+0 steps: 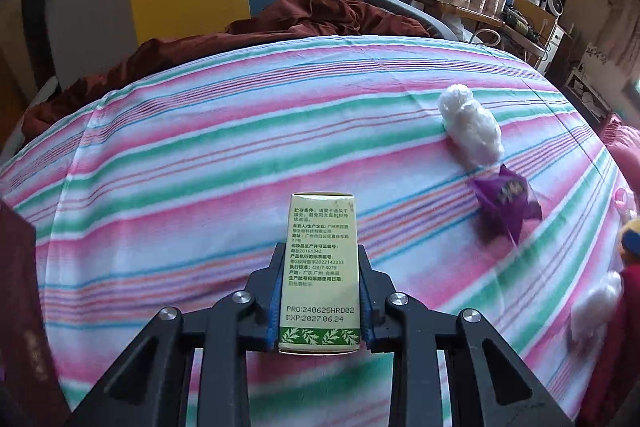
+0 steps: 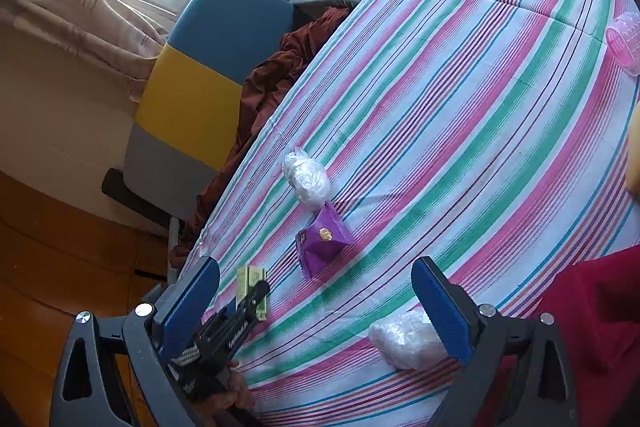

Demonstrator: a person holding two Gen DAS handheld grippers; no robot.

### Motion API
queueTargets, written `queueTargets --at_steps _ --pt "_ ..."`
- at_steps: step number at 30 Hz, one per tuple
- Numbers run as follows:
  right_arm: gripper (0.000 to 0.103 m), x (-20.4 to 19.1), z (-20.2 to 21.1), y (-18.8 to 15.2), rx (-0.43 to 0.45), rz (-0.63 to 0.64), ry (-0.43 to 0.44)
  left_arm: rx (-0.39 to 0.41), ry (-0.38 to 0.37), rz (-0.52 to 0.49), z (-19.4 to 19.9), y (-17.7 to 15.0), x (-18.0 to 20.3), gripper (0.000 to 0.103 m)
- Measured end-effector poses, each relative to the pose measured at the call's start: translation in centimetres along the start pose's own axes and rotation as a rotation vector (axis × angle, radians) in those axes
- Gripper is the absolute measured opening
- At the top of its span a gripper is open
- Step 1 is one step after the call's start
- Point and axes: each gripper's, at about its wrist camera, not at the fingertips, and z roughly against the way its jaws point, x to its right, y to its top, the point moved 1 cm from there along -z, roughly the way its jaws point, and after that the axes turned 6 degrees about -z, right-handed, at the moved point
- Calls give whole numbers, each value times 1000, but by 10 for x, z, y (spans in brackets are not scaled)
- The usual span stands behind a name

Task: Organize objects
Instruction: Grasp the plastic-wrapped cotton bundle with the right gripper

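Left gripper [image 1: 320,303] jaws pinching green carton [image 1: 321,267] by long sides, lower half between pads, top end sticking out ahead. Light, stiff, crushable card: keep squeeze gentle. Right gripper [image 2: 316,307] jaws spread, empty; purple pouch [image 2: 323,243] ahead between them.

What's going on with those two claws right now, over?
Left claw shut on green box. Right claw open, empty, above striped bedsheet. Purple pouch and white bag nearby, nothing blocking.
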Motion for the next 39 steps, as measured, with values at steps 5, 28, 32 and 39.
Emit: queueTargets --at_steps 5,28,32,39 --pt "99 -2 -6 -2 -31 15 -32 75 13 -28 33 -51 -5 30" --pt "92 -94 -148 41 -81 396 -475 125 -51 -3 26 -55 -13 31" --pt "65 -88 -197 46 -154 429 -569 129 -57 1 25 -55 -13 31" --pt "32 -121 -217 -17 -311 675 -436 134 -65 6 23 -54 -14 31"
